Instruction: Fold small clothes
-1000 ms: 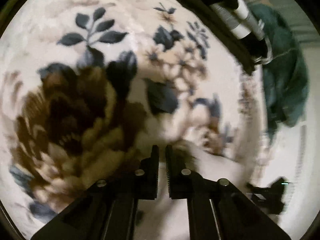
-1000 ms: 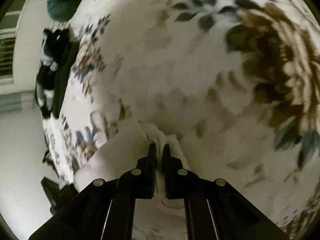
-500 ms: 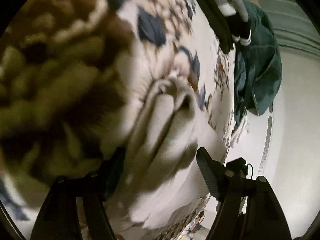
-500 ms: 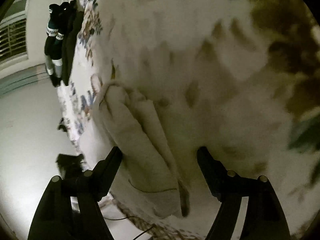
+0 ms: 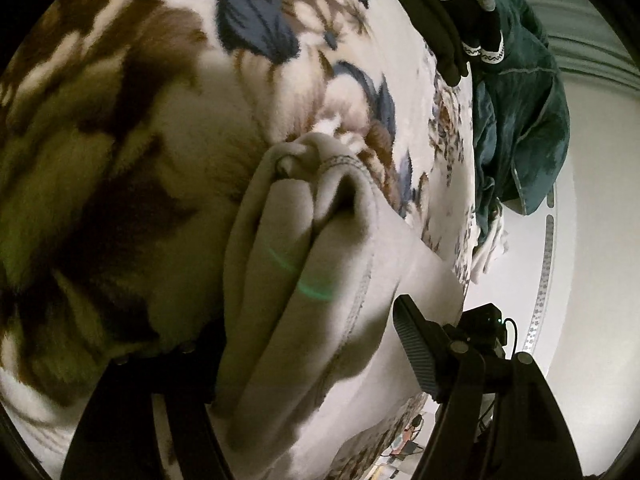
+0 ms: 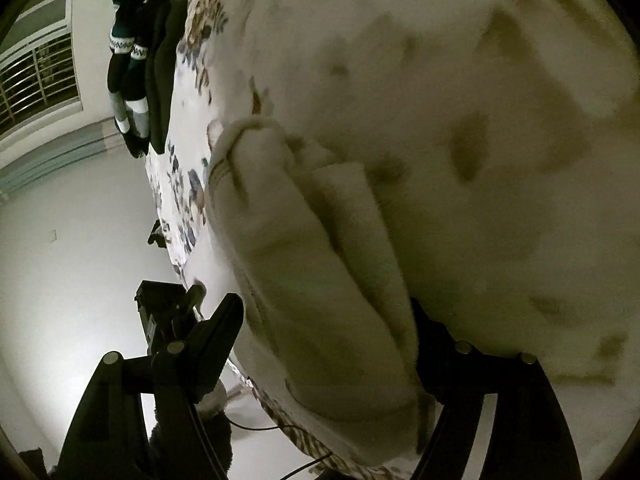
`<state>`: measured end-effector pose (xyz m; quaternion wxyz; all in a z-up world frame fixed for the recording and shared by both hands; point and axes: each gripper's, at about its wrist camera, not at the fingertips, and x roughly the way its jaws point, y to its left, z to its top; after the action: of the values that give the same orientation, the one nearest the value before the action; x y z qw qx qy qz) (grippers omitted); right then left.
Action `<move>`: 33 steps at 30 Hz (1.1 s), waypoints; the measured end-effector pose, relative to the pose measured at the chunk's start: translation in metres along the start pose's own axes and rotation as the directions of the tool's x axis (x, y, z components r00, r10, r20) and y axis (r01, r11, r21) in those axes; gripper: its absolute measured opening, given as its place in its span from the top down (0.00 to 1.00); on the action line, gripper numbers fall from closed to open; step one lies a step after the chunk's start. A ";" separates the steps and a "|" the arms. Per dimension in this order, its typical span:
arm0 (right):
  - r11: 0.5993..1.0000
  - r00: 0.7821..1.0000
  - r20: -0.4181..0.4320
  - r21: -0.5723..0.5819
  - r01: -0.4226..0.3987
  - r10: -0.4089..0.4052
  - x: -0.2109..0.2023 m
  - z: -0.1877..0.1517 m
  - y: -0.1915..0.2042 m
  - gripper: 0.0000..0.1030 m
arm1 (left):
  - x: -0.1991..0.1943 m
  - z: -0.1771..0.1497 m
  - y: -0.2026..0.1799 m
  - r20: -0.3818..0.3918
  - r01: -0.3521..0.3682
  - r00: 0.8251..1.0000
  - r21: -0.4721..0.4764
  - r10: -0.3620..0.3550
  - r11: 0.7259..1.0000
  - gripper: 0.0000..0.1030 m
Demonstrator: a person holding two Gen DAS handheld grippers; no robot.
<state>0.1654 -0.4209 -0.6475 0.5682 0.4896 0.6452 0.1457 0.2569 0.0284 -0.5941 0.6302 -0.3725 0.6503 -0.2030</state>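
Observation:
A folded cream garment (image 5: 312,256) lies in a thick bundle on the floral blanket (image 5: 120,120), near its edge. My left gripper (image 5: 304,344) is open, its jaws wide on either side of the bundle's near end; the left finger is mostly hidden behind the cloth. In the right wrist view the same cream bundle (image 6: 304,264) lies between the jaws of my open right gripper (image 6: 328,332). Neither gripper holds the cloth.
Dark folded clothes and patterned socks (image 5: 472,20) lie at the blanket's far edge, also seen in the right wrist view (image 6: 136,72). A dark green garment (image 5: 520,112) hangs over the bed edge. The white floor (image 6: 80,240) lies beyond the edge. A window grille (image 6: 36,84) is at the far left.
Both grippers went from shut, the right one pinching the cream cloth, to wide open. They let go of the bundle and have tilted and closed in on it.

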 end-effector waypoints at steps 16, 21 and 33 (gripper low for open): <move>0.998 0.994 0.099 -0.037 0.044 -0.040 -0.002 -0.013 0.026 0.82 | -0.009 -0.005 -0.020 0.038 -0.038 0.999 0.083 0.035 0.996 0.82; 0.996 0.991 0.120 -0.049 0.073 -0.067 -0.008 -0.017 0.045 0.84 | -0.021 -0.003 -0.036 0.026 -0.024 0.999 0.117 0.021 0.993 0.82; 0.993 0.975 0.212 -0.090 0.080 -0.059 -0.044 -0.019 0.151 0.85 | -0.088 0.042 -0.099 0.045 -0.012 0.999 0.183 0.004 0.983 0.82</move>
<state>0.2131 -0.3767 -0.5032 0.6609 0.4509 0.5906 0.1049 0.3139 0.0389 -0.4682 0.6768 -0.3147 0.6163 -0.2511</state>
